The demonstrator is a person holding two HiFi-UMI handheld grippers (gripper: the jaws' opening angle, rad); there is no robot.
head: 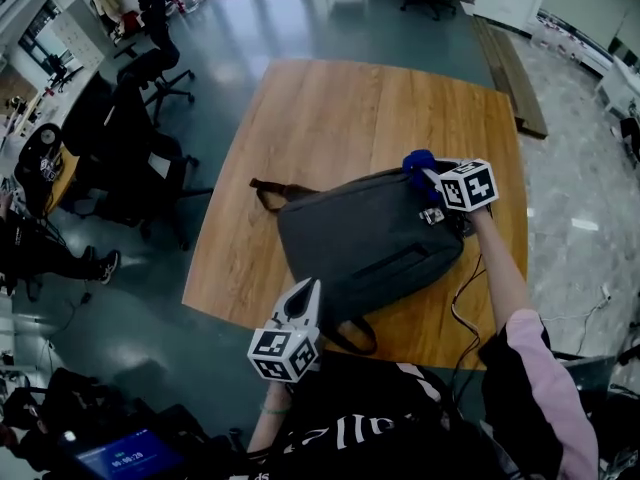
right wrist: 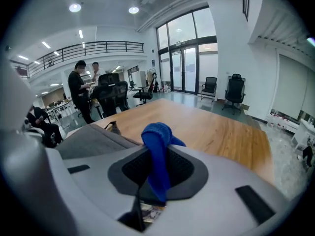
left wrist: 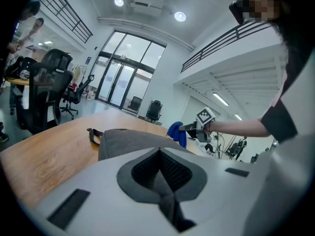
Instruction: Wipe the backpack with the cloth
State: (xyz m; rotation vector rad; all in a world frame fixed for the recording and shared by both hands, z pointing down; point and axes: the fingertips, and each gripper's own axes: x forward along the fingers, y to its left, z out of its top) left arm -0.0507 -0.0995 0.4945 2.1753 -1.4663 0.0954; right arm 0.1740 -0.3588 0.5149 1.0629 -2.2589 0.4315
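We find the grey backpack (head: 370, 243) lying flat on the wooden table (head: 330, 108). Our right gripper (right wrist: 158, 166) is clamped on the blue cloth (right wrist: 156, 132) at the backpack's far right corner. Our left gripper (left wrist: 159, 154) has its jaws together with nothing between them, over the backpack's near edge.

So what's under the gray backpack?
The backpack lies flat on the wooden table. Wood shows all around it, but anything lying beneath the backpack is covered and cannot be seen.
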